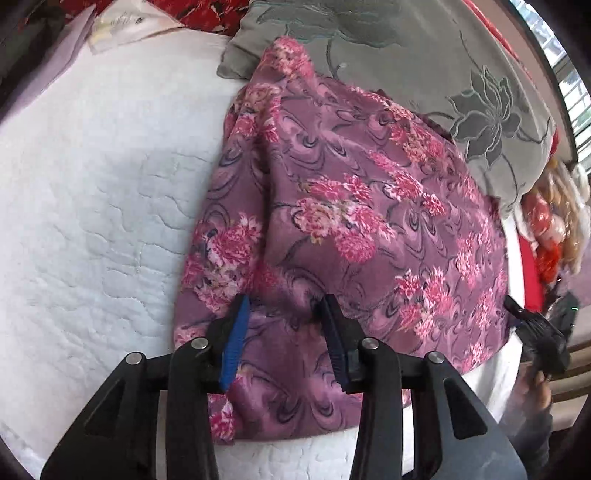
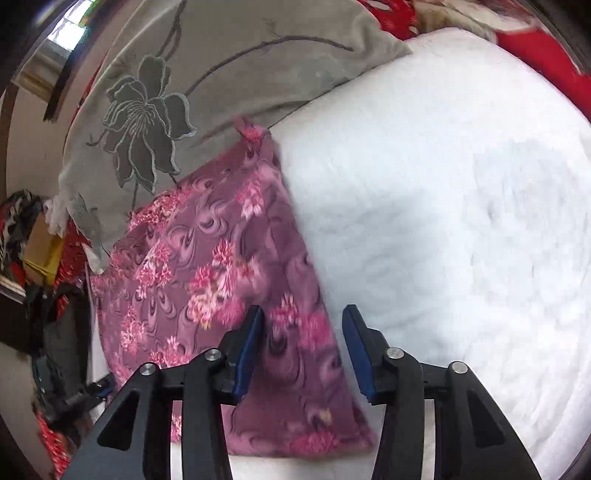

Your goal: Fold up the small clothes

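We are looking down along two pairs of hand-held tongs at a small purple garment with pink flowers (image 1: 369,206). It is lying spread on a white quilted bed cover (image 1: 92,203). In the left wrist view it is filling the middle and the 3 o'clock side; its far corner, at 12 o'clock, is resting against a grey pillow with a stitched flower (image 1: 424,66).

The left gripper (image 1: 286,325) is hanging at 6 o'clock over the near hem. Its jaws are standing partly apart, with a small ridge of fabric rising between the blue pads (image 1: 236,343). We cannot tell whether the pads are pressing on it. The right gripper (image 2: 303,339) is showing a clear gap in its own view and is hovering over the garment's side edge, gripping nothing. That view is blurred by motion.

We are judging the cloth to be thin, light and limp. It is likely sliding easily over the quilt and sagging wherever it is lifted, so one pinch is probably bunching it rather than carrying it flat. The best holds appear to be the two near corners or the hem, one pair of tongs at each, taking a single layer.

The quilt is soft, padded and pale, with wavy stitching. Beyond the pillow, at 12 o'clock, red patterned bedding (image 1: 207,11) is showing, and a window (image 1: 569,74) is letting in daylight at 2 o'clock. In the right wrist view, heaped household clutter (image 2: 42,247) is sitting beside the bed at 9 o'clock.
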The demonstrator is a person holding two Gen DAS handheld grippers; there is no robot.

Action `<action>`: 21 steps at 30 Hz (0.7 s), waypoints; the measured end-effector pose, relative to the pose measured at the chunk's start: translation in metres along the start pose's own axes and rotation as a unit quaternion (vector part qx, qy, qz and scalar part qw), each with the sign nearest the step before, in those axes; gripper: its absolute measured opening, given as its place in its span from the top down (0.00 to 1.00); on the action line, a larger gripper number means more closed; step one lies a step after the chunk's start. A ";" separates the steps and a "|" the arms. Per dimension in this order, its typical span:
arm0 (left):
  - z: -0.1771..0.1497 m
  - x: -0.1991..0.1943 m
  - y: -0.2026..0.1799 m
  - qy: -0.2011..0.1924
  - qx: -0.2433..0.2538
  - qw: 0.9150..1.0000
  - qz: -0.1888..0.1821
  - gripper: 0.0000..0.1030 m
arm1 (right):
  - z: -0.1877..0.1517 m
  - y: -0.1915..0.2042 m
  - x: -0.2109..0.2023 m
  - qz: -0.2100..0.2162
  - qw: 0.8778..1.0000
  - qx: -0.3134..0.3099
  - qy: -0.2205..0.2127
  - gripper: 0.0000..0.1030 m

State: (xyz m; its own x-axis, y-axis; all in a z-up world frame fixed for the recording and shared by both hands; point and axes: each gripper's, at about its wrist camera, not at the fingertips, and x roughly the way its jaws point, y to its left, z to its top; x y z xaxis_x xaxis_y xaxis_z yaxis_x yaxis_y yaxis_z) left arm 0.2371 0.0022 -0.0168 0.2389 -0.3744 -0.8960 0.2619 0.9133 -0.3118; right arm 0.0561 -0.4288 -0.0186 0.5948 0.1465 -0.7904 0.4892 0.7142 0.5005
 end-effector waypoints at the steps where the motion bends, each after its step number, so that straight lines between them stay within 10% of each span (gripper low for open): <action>1: 0.001 -0.002 0.000 0.002 -0.008 1.000 -0.003 0.63 | -0.003 0.005 -0.005 0.013 1.000 -0.013 -0.010 0.91; 8: -0.014 -0.028 0.048 0.005 -0.110 0.992 -0.064 0.71 | -0.012 -0.002 -0.013 -0.058 0.997 -0.047 -0.002 0.95; 16: -0.047 -0.038 0.052 0.000 -0.103 0.993 -0.058 0.63 | -0.047 0.000 -0.038 -0.022 0.999 -0.036 -0.027 0.61; 18: -0.052 -0.030 0.049 -0.003 -0.093 0.995 -0.033 0.63 | -0.052 -0.001 -0.028 -0.034 0.999 -0.036 -0.011 0.91; 21: -0.054 -0.025 0.048 -0.001 -0.092 0.996 -0.016 0.63 | -0.058 0.007 -0.041 -0.018 0.997 -0.049 -0.048 0.94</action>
State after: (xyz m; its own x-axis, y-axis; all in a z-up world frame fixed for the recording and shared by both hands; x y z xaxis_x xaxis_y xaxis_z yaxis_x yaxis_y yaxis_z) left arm 0.1938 0.0642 -0.0265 0.2351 -0.4031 -0.8845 0.0931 0.9151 -0.3923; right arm -0.0020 -0.3897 -0.0035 0.6388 0.0560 -0.7673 0.4491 0.7826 0.4311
